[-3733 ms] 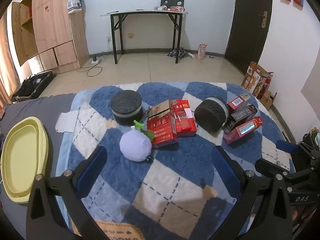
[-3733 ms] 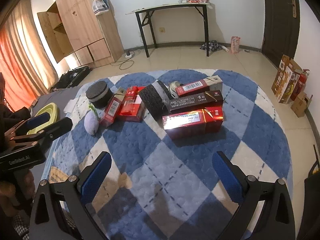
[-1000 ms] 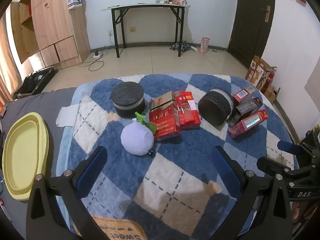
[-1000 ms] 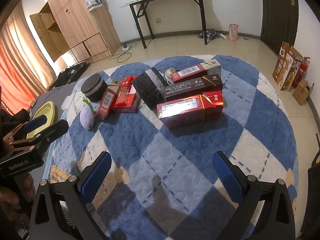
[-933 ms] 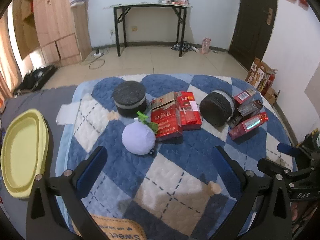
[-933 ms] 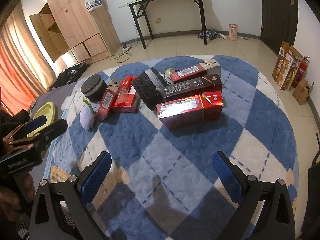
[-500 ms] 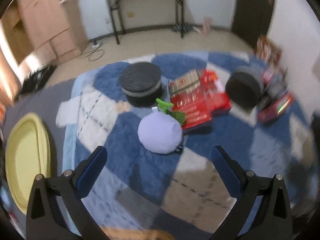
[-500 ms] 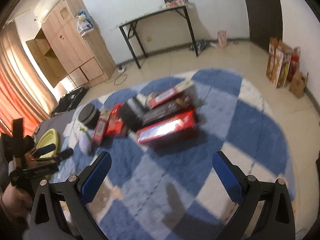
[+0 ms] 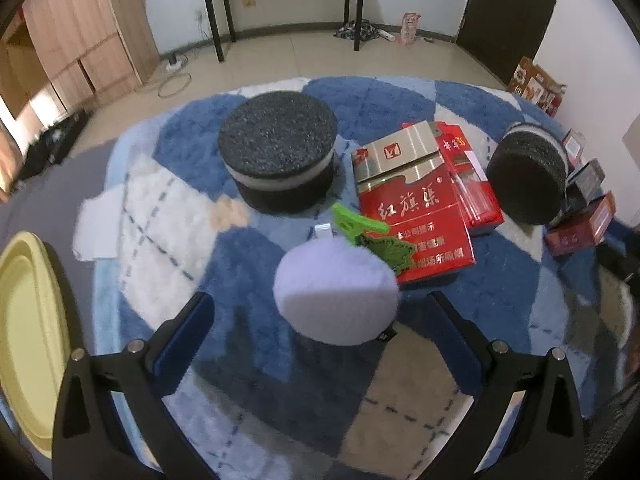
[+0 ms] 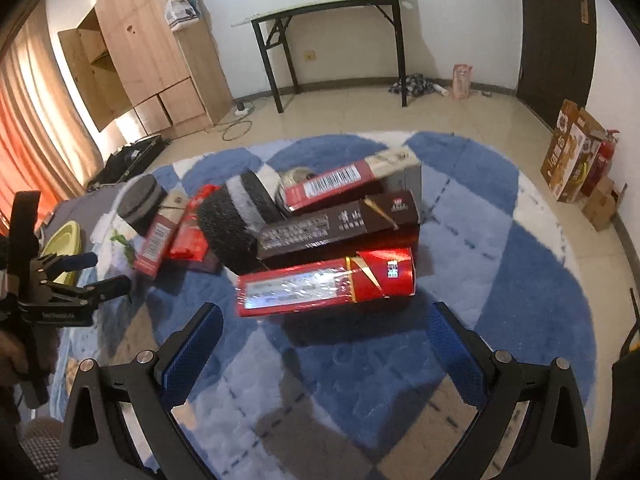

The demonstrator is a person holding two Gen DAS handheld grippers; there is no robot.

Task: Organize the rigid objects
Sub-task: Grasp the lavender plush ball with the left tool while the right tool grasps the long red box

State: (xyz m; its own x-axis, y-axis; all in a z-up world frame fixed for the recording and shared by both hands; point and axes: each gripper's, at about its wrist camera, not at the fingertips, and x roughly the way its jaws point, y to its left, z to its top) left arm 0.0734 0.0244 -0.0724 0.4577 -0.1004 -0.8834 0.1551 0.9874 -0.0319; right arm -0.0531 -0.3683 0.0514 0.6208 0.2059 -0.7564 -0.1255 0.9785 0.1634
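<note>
My left gripper [image 9: 320, 332] is open and empty, its blue pads on either side of a lavender plush ball [image 9: 336, 290] with a green leaf. Behind it lie a black and white round foam block [image 9: 278, 164], a red and gold carton [image 9: 412, 208] and a second red carton [image 9: 470, 180]. A second foam block [image 9: 528, 178] lies on its side at the right. My right gripper [image 10: 324, 354] is open and empty, just short of a shiny red long carton [image 10: 326, 282]. Behind that are a dark brown carton [image 10: 340, 226] and a red and silver carton [image 10: 352, 180].
Everything lies on a blue and white checked quilt [image 10: 500, 264]. A yellow tray [image 9: 24, 336] sits at the left edge on grey cloth. My left gripper also shows in the right wrist view [image 10: 86, 274]. Beyond are a wooden cabinet [image 10: 148, 52], a black-legged table [image 10: 332, 12] and cardboard boxes [image 10: 572, 160].
My left gripper has moved forward and down close to the lavender plush ball. My right gripper has moved forward toward the shiny red carton. Both stay open.
</note>
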